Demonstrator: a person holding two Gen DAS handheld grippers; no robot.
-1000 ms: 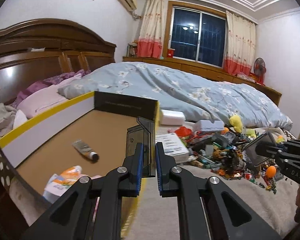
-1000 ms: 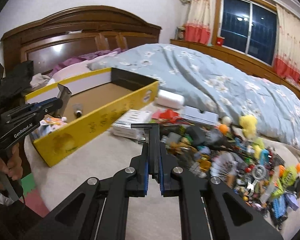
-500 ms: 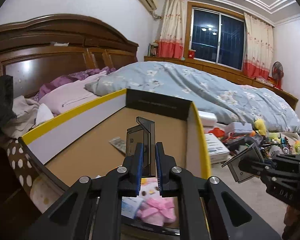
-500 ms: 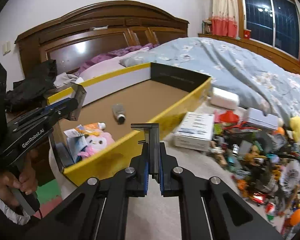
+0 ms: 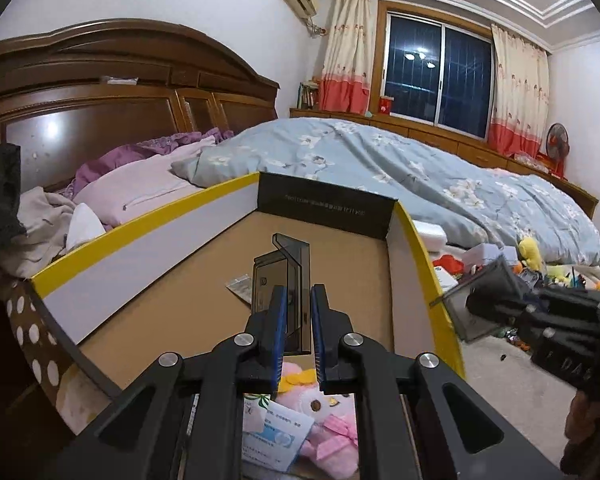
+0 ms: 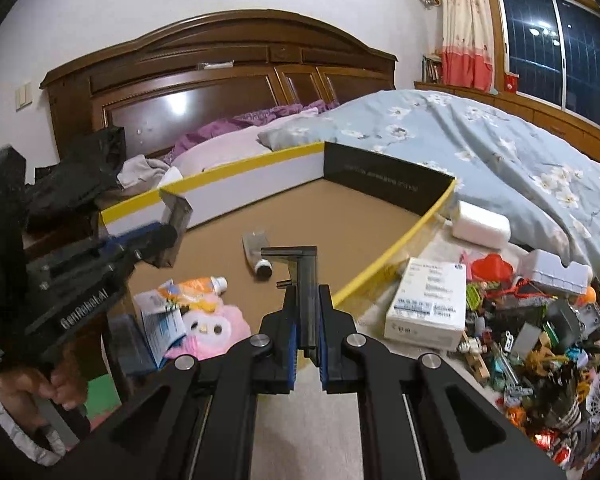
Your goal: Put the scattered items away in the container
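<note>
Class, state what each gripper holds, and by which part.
Left gripper and right gripper: each clamps a smoky translucent plastic bracket by its near, lower edge.

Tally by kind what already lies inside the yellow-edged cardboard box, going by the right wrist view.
Tubes: 2, a grey tube with a black cap and an orange tube with a white cap
Plush toys: 1, a pink plush toy
Printed leaflets: 1, a blue-and-white leaflet
Total: 4 inside the cardboard box

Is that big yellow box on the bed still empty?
No. The yellow box already holds a pink plush toy, two tubes and a paper leaflet on its brown floor.
</note>
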